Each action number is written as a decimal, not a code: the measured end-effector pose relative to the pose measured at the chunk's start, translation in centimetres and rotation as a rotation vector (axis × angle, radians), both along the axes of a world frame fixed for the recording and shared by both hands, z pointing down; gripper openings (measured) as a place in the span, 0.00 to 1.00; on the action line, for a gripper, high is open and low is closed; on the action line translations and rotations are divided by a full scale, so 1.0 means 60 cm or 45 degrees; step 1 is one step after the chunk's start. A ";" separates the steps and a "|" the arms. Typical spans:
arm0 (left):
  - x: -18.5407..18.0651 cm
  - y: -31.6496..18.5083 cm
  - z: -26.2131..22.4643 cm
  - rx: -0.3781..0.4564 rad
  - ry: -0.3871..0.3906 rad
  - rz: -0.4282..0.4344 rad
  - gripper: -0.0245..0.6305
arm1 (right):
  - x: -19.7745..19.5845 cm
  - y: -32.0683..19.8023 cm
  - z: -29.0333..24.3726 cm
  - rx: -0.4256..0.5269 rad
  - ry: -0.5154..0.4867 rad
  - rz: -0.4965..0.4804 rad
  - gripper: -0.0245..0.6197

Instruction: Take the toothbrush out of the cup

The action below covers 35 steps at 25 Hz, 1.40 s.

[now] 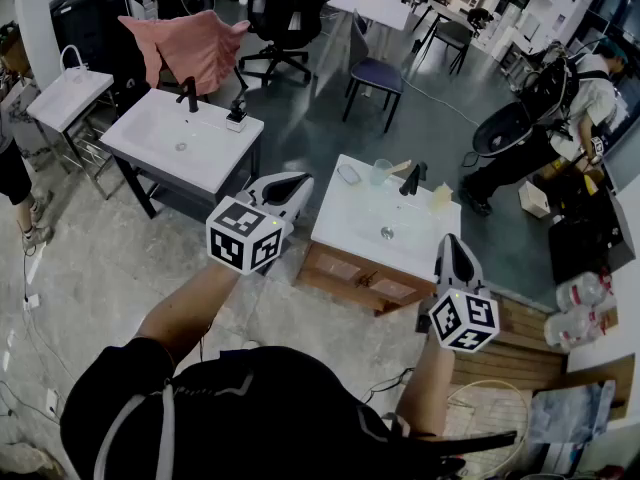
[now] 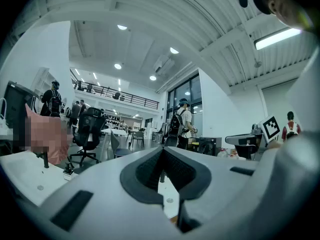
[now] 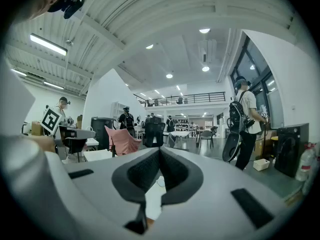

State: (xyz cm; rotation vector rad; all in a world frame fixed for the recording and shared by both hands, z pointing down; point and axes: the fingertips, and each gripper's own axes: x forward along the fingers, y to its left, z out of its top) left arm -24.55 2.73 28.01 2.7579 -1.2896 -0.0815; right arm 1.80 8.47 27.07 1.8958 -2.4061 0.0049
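A clear cup [image 1: 381, 171] stands at the back of the white sink counter [image 1: 350, 220], left of the black tap [image 1: 411, 178]. A pale stick, seemingly the toothbrush [image 1: 399, 167], leans out of it to the right. Both grippers are held level in the air, short of the counter and apart from the cup. My left gripper [image 1: 293, 185] is off the counter's left edge, and its jaws [image 2: 162, 154] are pressed together with nothing between them. My right gripper [image 1: 452, 246] hangs over the counter's front right corner, shut and empty too [image 3: 160, 153].
A second white sink unit [image 1: 185, 138] stands to the left, with a pink cloth [image 1: 190, 46] draped behind it. Office chairs [image 1: 375, 73] and tables fill the room beyond. A person [image 1: 585, 108] stands at the right. Wooden boards [image 1: 525, 343] and water bottles [image 1: 580, 298] lie at the lower right.
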 end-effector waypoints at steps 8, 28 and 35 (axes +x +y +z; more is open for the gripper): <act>-0.015 -0.003 -0.007 0.013 0.001 -0.005 0.04 | -0.008 -0.009 -0.006 0.000 0.004 0.021 0.05; -0.069 -0.040 0.002 0.034 -0.001 0.015 0.04 | -0.060 -0.040 -0.010 0.038 -0.042 0.068 0.05; -0.111 -0.059 0.030 0.024 0.056 0.023 0.04 | -0.100 -0.057 0.015 -0.007 0.019 0.066 0.05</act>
